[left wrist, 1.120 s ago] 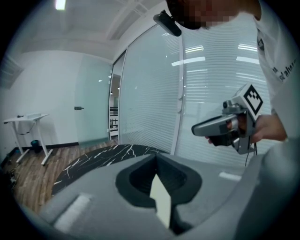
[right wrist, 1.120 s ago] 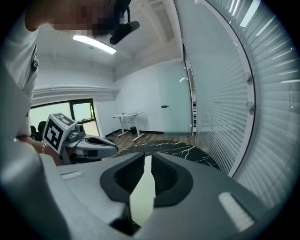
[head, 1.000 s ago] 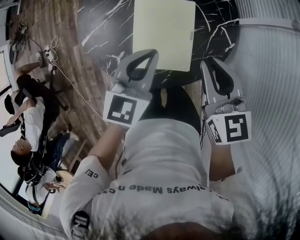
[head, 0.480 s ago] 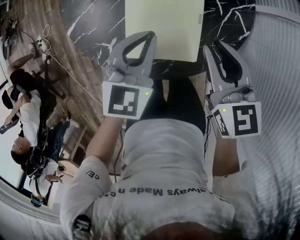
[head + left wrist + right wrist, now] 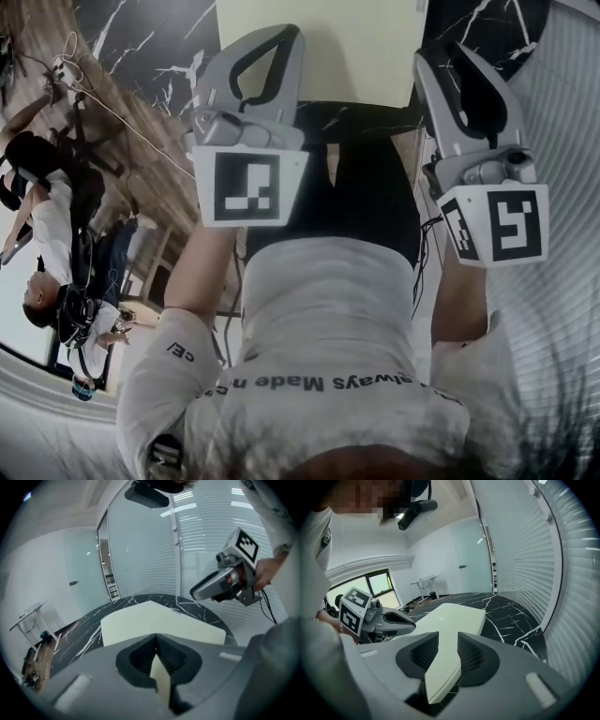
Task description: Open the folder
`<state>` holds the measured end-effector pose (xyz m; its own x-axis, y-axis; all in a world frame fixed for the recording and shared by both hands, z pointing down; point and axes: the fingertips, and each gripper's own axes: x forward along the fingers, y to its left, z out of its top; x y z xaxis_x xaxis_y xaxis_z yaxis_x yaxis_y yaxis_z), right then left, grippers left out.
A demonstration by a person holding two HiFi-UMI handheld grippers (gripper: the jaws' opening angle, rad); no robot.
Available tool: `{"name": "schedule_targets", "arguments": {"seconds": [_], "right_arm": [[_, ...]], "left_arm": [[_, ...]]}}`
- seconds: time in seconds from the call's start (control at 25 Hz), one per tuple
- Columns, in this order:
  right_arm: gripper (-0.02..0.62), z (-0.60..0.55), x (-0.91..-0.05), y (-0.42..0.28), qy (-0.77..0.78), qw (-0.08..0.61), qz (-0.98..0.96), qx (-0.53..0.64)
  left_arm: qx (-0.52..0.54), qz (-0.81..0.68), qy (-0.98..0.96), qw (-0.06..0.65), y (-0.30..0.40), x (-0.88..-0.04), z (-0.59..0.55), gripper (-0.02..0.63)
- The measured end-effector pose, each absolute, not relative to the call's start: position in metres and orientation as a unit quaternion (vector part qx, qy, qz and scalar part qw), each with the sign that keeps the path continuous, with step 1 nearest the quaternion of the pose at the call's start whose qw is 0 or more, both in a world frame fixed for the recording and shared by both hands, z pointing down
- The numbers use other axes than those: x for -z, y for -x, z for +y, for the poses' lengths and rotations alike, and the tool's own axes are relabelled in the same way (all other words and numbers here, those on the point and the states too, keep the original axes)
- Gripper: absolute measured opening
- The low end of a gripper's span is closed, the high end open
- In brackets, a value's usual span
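A pale yellow closed folder (image 5: 347, 52) lies flat on the black marble table (image 5: 159, 42). My left gripper (image 5: 289, 30) hovers over the folder's near left part with its jaws shut, tips touching. In the left gripper view the folder (image 5: 154, 618) lies beyond the shut left gripper (image 5: 155, 638). My right gripper (image 5: 446, 49) hangs at the folder's near right corner, its jaws opening. The right gripper view shows the folder (image 5: 457, 613) through the gap of the right gripper (image 5: 448, 633); nothing is pressed between the pads. Each gripper shows in the other's view: right gripper (image 5: 218, 584), left gripper (image 5: 391, 620).
The round table's edge (image 5: 529, 641) curves close to a white slatted wall (image 5: 553, 141) on the right. Wood floor with cables (image 5: 89, 89) and seated people (image 5: 52, 234) lies to the left. A small white desk (image 5: 424, 583) stands far off.
Both grippers have sunk toward the table and now overlap the folder's near edge in the head view. The right gripper's jaws have spread apart; the left stays shut.
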<state>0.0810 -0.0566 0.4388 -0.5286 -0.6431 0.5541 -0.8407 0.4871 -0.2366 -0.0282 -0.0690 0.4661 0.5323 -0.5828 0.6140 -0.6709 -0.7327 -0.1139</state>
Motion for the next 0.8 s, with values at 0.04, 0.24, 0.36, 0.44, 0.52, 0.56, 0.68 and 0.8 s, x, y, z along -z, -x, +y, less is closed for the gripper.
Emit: {"name": "schedule_targets", "arguments": {"seconds": [0.04,0.24,0.36,0.44,0.52,0.56,0.68,0.8], "right_arm": [[0.127,-0.057,-0.446,-0.081,-0.442,0.202,-0.838,-0.249],[0.145,-0.06,-0.476,-0.082,-0.443,0.204,-0.832,-0.265],[0.152,-0.06,-0.485,-0.081,-0.443,0.203,-0.829,-0.277],[0.159,-0.061,-0.49,-0.08,-0.443,0.205,-0.826,-0.282],[0.168,-0.062,-0.496,-0.08,-0.445,0.207,-0.822,-0.289],[0.17,-0.062,-0.499,-0.08,-0.446,0.208,-0.82,-0.294],[0.173,-0.061,-0.507,-0.08,-0.446,0.208,-0.814,-0.308],[0.173,-0.061,-0.51,-0.08,-0.445,0.207,-0.811,-0.318]], "left_arm": [[-0.33,-0.358,-0.871,0.065,0.029,-0.472,-0.069,0.002],[-0.369,-0.36,-0.856,0.028,0.035,-0.496,-0.071,0.002],[-0.385,-0.356,-0.851,0.017,0.035,-0.503,-0.07,0.002],[-0.391,-0.357,-0.848,0.016,0.034,-0.505,-0.07,0.002],[-0.394,-0.359,-0.846,0.019,0.034,-0.51,-0.07,0.002],[-0.396,-0.36,-0.845,0.021,0.034,-0.512,-0.069,0.002],[-0.406,-0.356,-0.841,0.024,0.034,-0.517,-0.069,0.0],[-0.413,-0.353,-0.839,0.024,0.033,-0.518,-0.07,0.0]]}}
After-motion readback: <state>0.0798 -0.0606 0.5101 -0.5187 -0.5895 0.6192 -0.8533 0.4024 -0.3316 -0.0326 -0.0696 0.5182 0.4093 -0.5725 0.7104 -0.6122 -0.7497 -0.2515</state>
